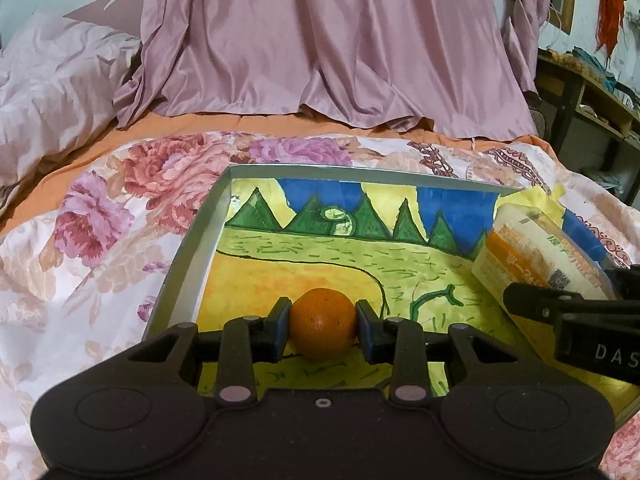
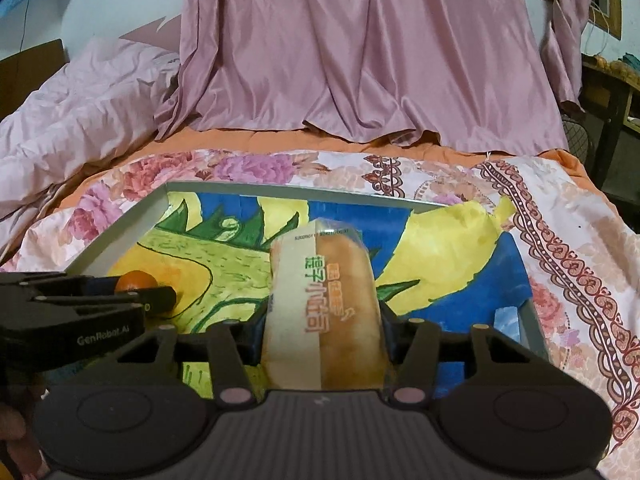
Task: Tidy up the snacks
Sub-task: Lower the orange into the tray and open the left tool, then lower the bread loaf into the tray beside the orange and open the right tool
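A shallow grey-rimmed tray [image 1: 188,248] with a painted landscape lining lies on the floral bedspread. My left gripper [image 1: 323,326] is shut on a small orange [image 1: 322,320], low over the tray's near left part. My right gripper [image 2: 322,334] is shut on a wrapped bread bun [image 2: 324,312] in a clear packet with green and orange print, held over the tray's right side. From the left wrist view the bun [image 1: 536,252] and the right gripper [image 1: 560,300] show at the right edge. The right wrist view shows the orange [image 2: 138,280] and the left gripper [image 2: 160,296] at its left.
The floral bedspread [image 1: 100,240] surrounds the tray [image 2: 120,236]. A pink satin sheet [image 1: 320,40] hangs behind, with a rumpled pale quilt [image 1: 52,92] at the back left. Wooden shelves [image 1: 592,100] stand at the far right. Loose yellow paper [image 2: 452,240] curls at the tray's far right corner.
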The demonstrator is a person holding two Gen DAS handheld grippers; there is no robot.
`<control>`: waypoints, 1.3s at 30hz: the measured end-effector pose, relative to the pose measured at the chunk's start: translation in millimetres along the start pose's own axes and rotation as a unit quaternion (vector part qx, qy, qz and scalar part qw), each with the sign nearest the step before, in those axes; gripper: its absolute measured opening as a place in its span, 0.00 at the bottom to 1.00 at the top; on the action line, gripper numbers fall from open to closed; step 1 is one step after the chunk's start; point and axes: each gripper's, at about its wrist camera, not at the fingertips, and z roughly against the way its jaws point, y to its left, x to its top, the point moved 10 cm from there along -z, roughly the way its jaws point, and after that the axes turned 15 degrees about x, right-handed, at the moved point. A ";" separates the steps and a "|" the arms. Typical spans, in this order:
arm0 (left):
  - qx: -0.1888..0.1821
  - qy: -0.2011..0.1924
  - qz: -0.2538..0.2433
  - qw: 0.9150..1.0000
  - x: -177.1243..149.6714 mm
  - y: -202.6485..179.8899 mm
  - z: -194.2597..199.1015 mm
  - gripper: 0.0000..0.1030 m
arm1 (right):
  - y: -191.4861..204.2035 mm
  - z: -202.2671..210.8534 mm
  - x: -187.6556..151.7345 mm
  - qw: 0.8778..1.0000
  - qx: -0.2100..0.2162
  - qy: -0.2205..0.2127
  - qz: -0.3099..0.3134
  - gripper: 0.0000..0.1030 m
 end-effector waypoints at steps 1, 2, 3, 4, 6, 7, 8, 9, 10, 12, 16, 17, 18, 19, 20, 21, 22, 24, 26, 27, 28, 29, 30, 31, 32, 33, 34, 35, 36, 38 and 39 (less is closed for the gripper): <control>0.000 0.001 0.000 1.000 0.0 0.0 0.0 0.36 | -0.6 -0.6 -1.2 1.000 0.000 0.001 -0.001 0.55; 0.001 0.001 -0.001 1.000 -0.1 -0.3 0.2 0.36 | -1.1 -1.0 -2.5 1.000 0.000 0.003 -0.001 0.55; 0.002 0.000 -0.003 1.000 -0.3 -0.6 0.3 0.36 | -1.6 -1.5 -3.5 1.000 0.001 0.004 -0.002 0.55; 0.003 0.000 -0.005 1.000 -0.1 -0.4 -0.4 0.36 | -1.4 -1.7 -4.6 1.000 0.000 0.005 -0.001 0.55; 0.004 -0.001 -0.008 1.000 -0.1 -1.2 -0.5 0.36 | -1.5 -2.0 -5.4 1.000 0.001 0.004 -0.001 0.55; 0.004 -0.001 -0.007 1.000 0.1 -1.0 -0.2 0.36 | -1.4 -2.2 -5.4 1.000 0.001 0.005 -0.002 0.56; 0.003 -0.001 -0.006 1.000 0.2 -0.9 -0.2 0.39 | -1.5 -2.1 -5.1 1.000 0.002 0.005 -0.002 0.57; 0.001 -0.001 -0.004 1.000 0.4 -1.1 0.1 0.42 | -1.1 -1.6 -5.0 1.000 0.003 0.005 -0.003 0.57; 0.000 -0.001 -0.001 1.000 0.9 -0.8 0.8 0.46 | -1.1 -1.0 -4.7 1.000 0.005 0.004 -0.005 0.58; 0.000 -0.003 0.003 1.000 1.8 -0.7 2.9 0.51 | -0.4 0.6 -4.0 1.000 0.006 0.003 -0.006 0.59; 0.000 -0.008 0.004 1.000 3.0 -0.4 7.7 0.58 | 3.3 8.4 -0.5 1.000 0.007 -0.006 0.002 0.65; -0.001 -0.008 0.003 1.000 3.1 -0.4 8.8 0.60 | 4.6 10.4 0.3 1.000 0.006 -0.008 0.004 0.70; 0.000 -0.008 0.004 1.000 3.2 -0.1 9.7 0.62 | 5.5 12.4 1.4 1.000 0.005 -0.010 0.008 0.73; -0.001 -0.008 0.005 1.000 3.4 0.1 10.1 0.65 | 6.7 14.3 2.2 1.000 0.003 -0.012 0.012 0.77; -0.002 -0.007 0.007 1.000 3.5 0.4 11.0 0.68 | 7.7 16.0 2.9 1.000 0.003 -0.014 0.016 0.78; -0.003 -0.007 0.008 1.000 3.7 0.8 11.1 0.68 | 8.3 17.3 3.9 1.000 0.002 -0.016 0.019 0.79; -0.003 -0.007 0.008 1.000 3.8 0.9 11.6 0.69 | 8.1 18.8 4.7 1.000 0.000 -0.017 0.020 0.80; -0.002 -0.008 0.008 1.000 4.0 1.5 12.3 0.72 | 7.9 21.6 5.7 1.000 0.002 -0.019 0.018 0.80; 0.000 -0.010 0.011 1.000 4.5 2.8 13.5 0.79 | 6.2 25.3 6.3 1.000 0.001 -0.022 0.013 0.82; 0.000 -0.011 0.012 1.000 4.3 3.6 14.1 0.82 | 5.6 27.2 6.6 1.000 0.001 -0.024 0.012 0.83; 0.000 -0.013 0.015 1.000 4.6 4.3 14.9 0.85 | 4.9 28.9 6.7 1.000 0.001 -0.026 0.011 0.85; 0.000 -0.015 0.017 1.000 4.9 5.1 16.1 0.87 | 4.2 30.0 6.8 1.000 0.000 -0.027 0.011 0.86; 0.001 -0.017 0.016 1.000 5.1 5.5 17.1 0.88 | 3.8 30.7 6.9 1.000 -0.002 -0.027 0.011 0.86; 0.003 -0.019 0.015 1.000 5.3 5.6 18.3 0.90 | 3.7 32.1 6.5 1.000 -0.003 -0.028 0.012 0.86; 0.005 -0.020 0.015 1.000 5.7 5.9 19.4 0.92 | 3.7 33.4 6.8 0.999 -0.004 -0.029 0.013 0.87; 0.006 -0.023 0.015 1.000 6.0 6.1 20.8 0.94 | 3.6 34.7 7.0 0.999 -0.005 -0.029 0.014 0.88; 0.007 -0.025 0.015 1.000 6.7 6.6 22.7 0.94 | 4.1 36.3 7.3 0.999 -0.007 -0.031 0.015 0.90; 0.007 -0.025 0.015 1.000 7.1 7.0 23.8 0.94 | 4.4 38.6 8.2 0.999 -0.007 -0.035 0.016 0.94; 0.007 -0.025 0.015 1.000 7.3 7.2 25.1 0.95 | 4.7 40.8 8.3 0.999 -0.007 -0.037 0.016 0.96; 0.008 -0.028 0.014 0.999 8.6 8.4 28.9 0.98 | 4.9 46.4 10.3 0.999 -0.006 -0.048 0.015 1.00; 0.009 -0.032 0.013 0.999 9.6 9.1 31.5 0.99 | 4.9 48.9 11.4 0.999 -0.005 -0.052 0.014 1.00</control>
